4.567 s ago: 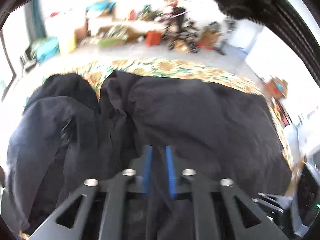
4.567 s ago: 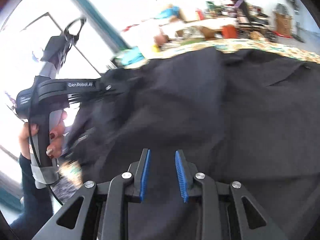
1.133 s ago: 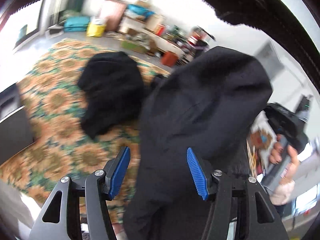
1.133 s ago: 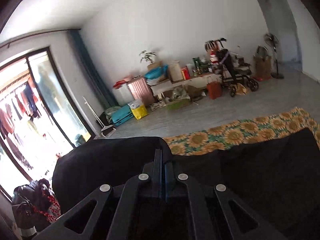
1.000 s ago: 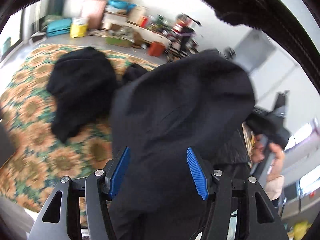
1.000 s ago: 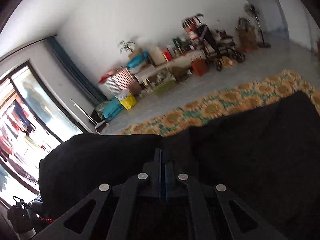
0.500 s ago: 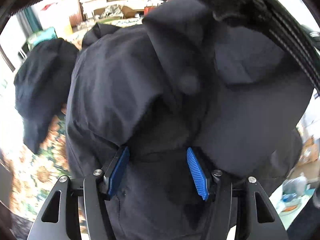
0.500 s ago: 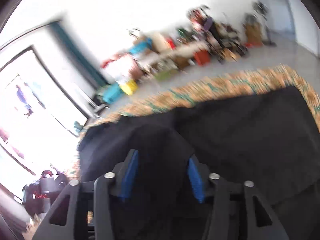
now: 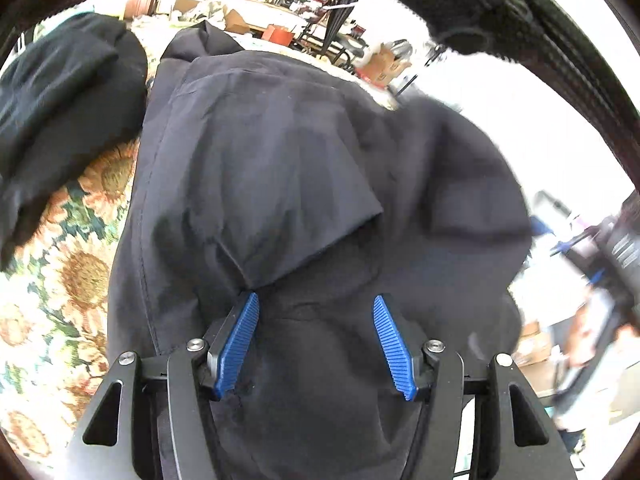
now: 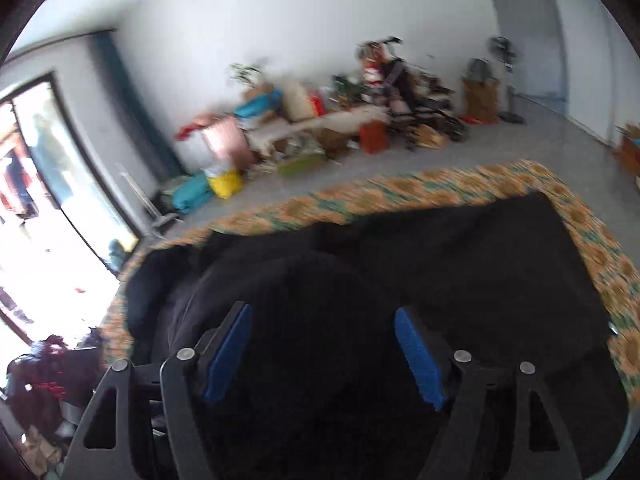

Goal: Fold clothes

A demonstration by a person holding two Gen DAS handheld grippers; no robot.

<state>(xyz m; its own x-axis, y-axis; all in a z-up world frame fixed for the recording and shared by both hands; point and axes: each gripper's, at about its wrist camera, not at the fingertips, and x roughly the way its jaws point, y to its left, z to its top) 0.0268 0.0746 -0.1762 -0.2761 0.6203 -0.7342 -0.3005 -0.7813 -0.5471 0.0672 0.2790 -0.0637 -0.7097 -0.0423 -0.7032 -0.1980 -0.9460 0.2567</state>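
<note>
Left wrist view: left gripper (image 9: 316,340) jaws stand apart over the dark navy fabric garment (image 9: 304,184), long axis running away along the sunflower-print cloth (image 9: 80,272). Right gripper (image 10: 322,350) jaws are opening above it; patterned border lies clear beyond.

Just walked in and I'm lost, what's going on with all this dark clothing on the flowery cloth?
A person with a handheld gripper in each hand is folding clothes on a sunflower cloth. A dark garment lies partly doubled over under both grippers. The left gripper hangs open over it, gripping nothing. The right gripper is opening its jaws above the fabric, pads clear of it. Another dark garment lies bunched to one side.
</note>
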